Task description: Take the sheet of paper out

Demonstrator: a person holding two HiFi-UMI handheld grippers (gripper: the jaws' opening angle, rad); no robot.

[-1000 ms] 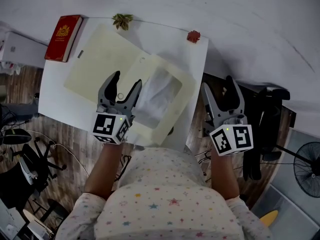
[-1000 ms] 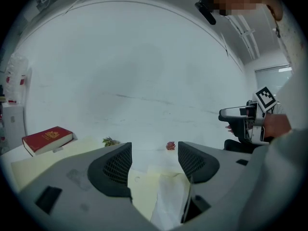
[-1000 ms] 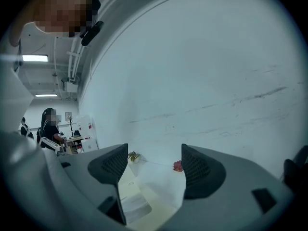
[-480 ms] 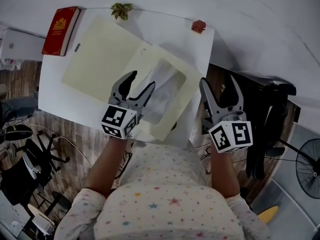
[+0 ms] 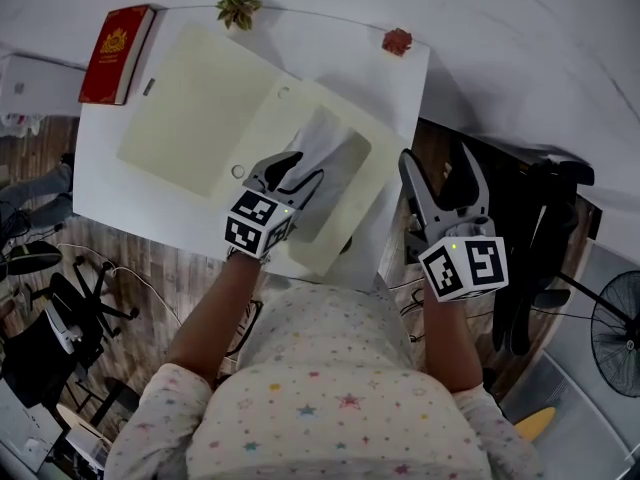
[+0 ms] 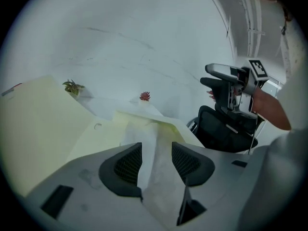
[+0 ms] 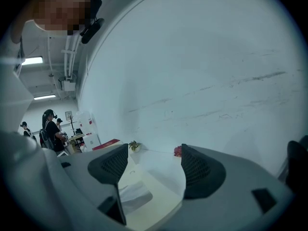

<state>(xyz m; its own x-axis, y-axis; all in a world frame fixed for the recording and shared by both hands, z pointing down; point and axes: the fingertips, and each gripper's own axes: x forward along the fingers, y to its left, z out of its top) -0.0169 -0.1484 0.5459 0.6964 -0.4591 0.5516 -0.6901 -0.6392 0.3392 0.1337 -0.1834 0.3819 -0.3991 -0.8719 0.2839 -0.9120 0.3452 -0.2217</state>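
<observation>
Your left gripper (image 5: 305,168) is low over the near right part of the table (image 5: 130,198), pointing down and away from you at the sheet of paper (image 5: 335,158). Its jaws have just been closing but are still apart: in the left gripper view the white sheet runs up between the two pads, close against the left one, and neither pad is pressed on it. Starting from your left, a red book (image 5: 115,53) lies at the table's far left corner, just beside the pale yellow folder (image 5: 190,98), which is spread open across most of the table. A small green leaf ornament (image 5: 238,10) sits at the far edge, above the folder's left half. The sheet of paper lies on the folder's right half, slightly rumpled, with the left gripper's tips at its near end. A small red ornament (image 5: 397,40) sits at the table's far right corner. Your right gripper (image 5: 440,163) hangs off the table's right edge, well apart from the sheet, its jaws wide apart with nothing between them. A black chair (image 5: 530,228) stands just to its right.
</observation>
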